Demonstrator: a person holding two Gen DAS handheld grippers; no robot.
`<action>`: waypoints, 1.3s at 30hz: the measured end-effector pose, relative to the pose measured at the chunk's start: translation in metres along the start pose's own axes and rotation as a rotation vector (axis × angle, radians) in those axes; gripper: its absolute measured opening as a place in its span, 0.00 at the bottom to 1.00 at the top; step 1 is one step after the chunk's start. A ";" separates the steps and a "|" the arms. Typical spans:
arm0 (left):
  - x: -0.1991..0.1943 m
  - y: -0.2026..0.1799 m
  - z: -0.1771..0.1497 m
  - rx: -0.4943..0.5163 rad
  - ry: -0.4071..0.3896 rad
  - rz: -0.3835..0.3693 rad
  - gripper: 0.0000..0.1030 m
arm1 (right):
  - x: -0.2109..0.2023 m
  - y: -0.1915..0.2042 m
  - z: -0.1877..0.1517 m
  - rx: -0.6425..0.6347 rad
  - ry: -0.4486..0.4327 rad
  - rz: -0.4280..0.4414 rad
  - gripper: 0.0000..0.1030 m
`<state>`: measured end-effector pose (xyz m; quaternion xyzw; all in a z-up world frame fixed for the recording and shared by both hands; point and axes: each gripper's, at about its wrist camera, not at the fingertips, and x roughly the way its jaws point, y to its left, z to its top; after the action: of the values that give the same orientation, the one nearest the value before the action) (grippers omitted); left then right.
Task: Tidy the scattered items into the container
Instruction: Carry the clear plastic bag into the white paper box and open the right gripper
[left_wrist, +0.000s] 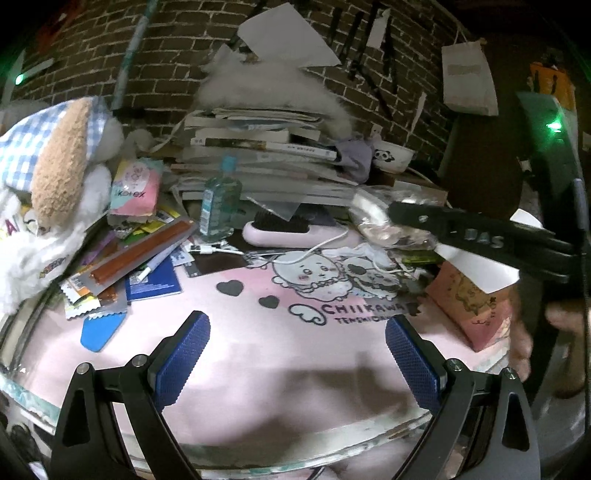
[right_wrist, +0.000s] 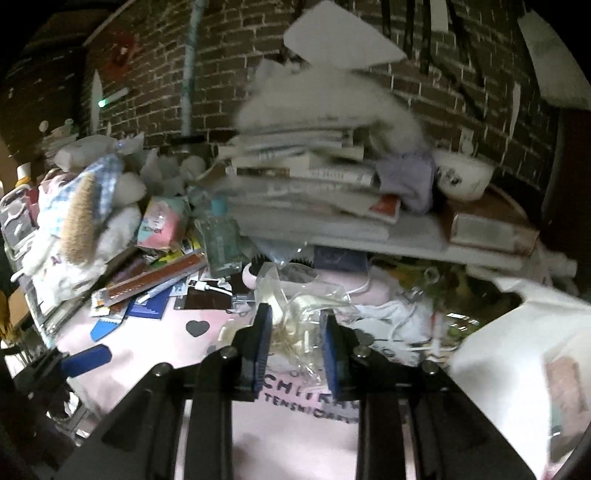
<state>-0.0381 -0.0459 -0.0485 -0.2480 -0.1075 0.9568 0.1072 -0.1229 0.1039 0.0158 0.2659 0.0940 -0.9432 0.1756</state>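
clear plastic bag (right_wrist: 295, 314), crumpled, sits pinched between the narrow fingers of the right gripper (right_wrist: 295, 332) and hangs above the pink mat (left_wrist: 258, 354) — so the step in hand is carrying one picked item. the left gripper (left_wrist: 295, 354) hovers wide and empty over the mat. the container seems to be the white-lined pink bag (left_wrist: 476, 295) at the right edge — the next move calls for bringing the plastic bag over its mouth, then letting go.

The pink mat (left_wrist: 295, 350) reads "CHIIKAWA", with a cut-off line "TENSHI…" just beneath. Left of the mat, near the plush toy (left_wrist: 55, 177), a pastel packet (left_wrist: 135, 188) reads "Kotex". Lettering on the book spines (left_wrist: 258, 147) behind the mat is illegible.
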 end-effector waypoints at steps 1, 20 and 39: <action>-0.001 -0.003 0.001 0.003 0.000 -0.003 0.92 | -0.006 -0.003 0.000 -0.005 -0.006 -0.004 0.22; -0.003 -0.065 0.005 0.080 0.025 -0.045 0.93 | -0.107 -0.113 -0.010 0.011 -0.035 -0.180 0.22; 0.012 -0.091 0.005 0.121 0.065 -0.052 0.93 | -0.090 -0.201 -0.012 -0.067 0.251 -0.324 0.22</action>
<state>-0.0365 0.0434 -0.0263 -0.2691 -0.0522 0.9498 0.1505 -0.1222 0.3178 0.0702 0.3567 0.1878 -0.9150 0.0172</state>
